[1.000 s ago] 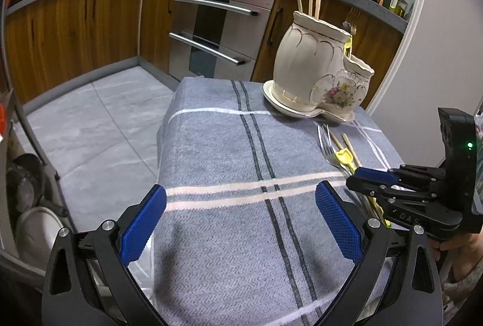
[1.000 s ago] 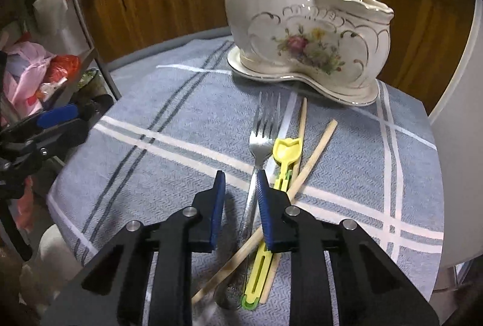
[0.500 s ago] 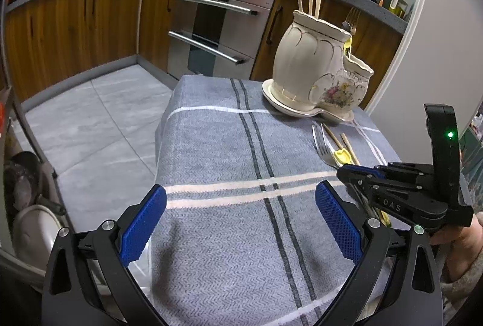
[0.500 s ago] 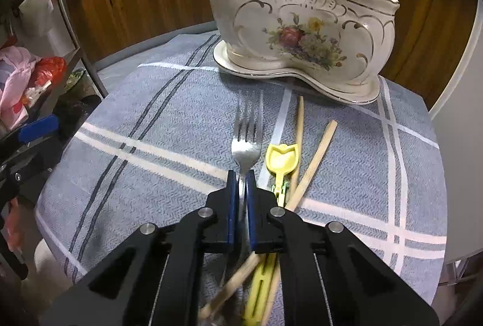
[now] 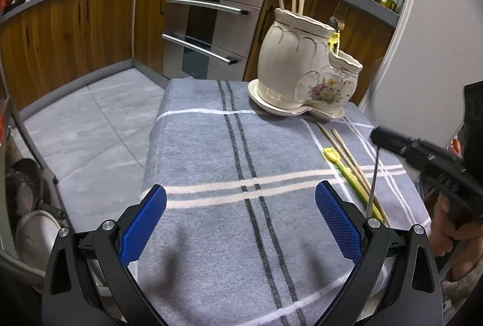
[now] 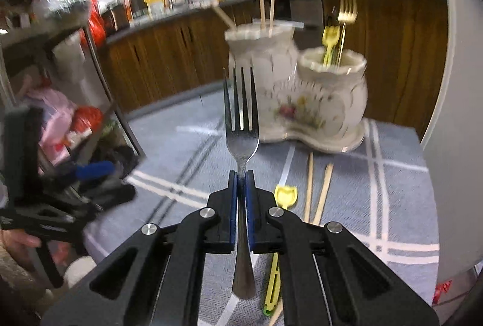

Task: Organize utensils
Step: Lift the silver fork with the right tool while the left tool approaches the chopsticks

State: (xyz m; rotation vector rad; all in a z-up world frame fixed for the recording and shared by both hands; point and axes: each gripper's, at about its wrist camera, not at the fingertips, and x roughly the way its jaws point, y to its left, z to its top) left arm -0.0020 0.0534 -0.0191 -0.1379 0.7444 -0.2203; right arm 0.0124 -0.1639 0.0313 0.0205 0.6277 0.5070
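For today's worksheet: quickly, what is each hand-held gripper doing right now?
Left hand-held gripper: open, holding nothing.
Right hand-held gripper: closed on the fork.

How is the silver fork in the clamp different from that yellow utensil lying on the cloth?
The silver fork is metal with long tines; the yellow utensil looks like plastic with a small scalloped head. The fork is pinched in the right gripper and lifted off the cloth, tines up; the yellow one lies flat on the striped cloth beside two chopsticks. Both are slim eating tools near the ceramic holder.
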